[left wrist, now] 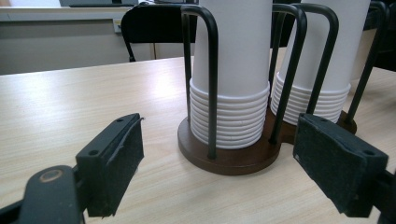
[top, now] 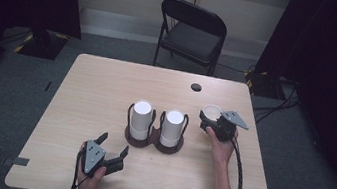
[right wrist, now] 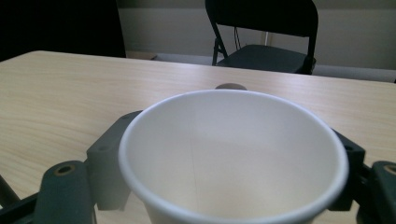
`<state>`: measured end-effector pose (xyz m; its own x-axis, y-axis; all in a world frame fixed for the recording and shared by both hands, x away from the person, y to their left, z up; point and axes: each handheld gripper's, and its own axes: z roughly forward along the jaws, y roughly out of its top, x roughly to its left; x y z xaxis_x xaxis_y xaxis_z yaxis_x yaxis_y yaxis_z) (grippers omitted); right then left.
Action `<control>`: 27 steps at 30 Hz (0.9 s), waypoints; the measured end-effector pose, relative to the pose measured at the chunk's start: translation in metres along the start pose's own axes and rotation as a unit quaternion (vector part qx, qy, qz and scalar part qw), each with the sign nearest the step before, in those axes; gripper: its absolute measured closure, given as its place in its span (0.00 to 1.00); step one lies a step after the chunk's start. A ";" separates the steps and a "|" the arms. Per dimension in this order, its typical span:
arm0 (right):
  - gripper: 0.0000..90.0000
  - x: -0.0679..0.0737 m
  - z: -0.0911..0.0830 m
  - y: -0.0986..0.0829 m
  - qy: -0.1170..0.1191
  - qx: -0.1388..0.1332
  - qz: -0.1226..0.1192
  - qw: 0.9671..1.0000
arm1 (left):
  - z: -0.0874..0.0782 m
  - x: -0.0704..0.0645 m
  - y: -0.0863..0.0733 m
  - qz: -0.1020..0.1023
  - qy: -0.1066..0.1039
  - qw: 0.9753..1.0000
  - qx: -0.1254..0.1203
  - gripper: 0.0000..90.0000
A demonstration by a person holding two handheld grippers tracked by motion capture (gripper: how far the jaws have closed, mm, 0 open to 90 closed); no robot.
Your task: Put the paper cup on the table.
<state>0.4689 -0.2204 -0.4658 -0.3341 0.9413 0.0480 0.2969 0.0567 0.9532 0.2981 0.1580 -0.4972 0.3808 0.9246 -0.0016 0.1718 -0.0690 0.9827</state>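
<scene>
One paper cup (right wrist: 233, 154) sits upright between the right gripper (top: 214, 117)'s jaws, just right of the cup holder (top: 153, 140). Best to keep the squeeze light so its wall doesn't crumple, and hold it level. The left gripper (top: 110, 147) waits wide apart, near the holder's front

Smooth matt white paper cup (right wrist: 233, 154), pale wood-grain table (top: 100, 94), glossy dark wooden holder base (left wrist: 229, 156), black metal rods (left wrist: 212, 79)
</scene>
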 end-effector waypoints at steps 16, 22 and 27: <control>0.24 0.002 0.003 -0.011 -0.008 0.020 -0.005 1.000 | -0.003 0.001 -0.001 -0.005 0.009 1.000 -0.014 0.18; 0.23 0.000 -0.005 -0.017 -0.006 0.017 0.009 1.000 | -0.003 0.000 -0.001 -0.003 0.010 1.000 -0.015 0.18; 0.26 -0.001 -0.009 -0.019 -0.015 0.047 0.008 0.999 | -0.003 0.000 -0.001 -0.002 0.012 1.000 -0.016 0.18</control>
<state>0.4557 -0.2253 -0.4809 -0.3023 0.9517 0.0531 0.3857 0.0712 0.9199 0.2949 0.1594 -0.4980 0.3573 0.9340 -0.0022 0.1434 -0.0525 0.9883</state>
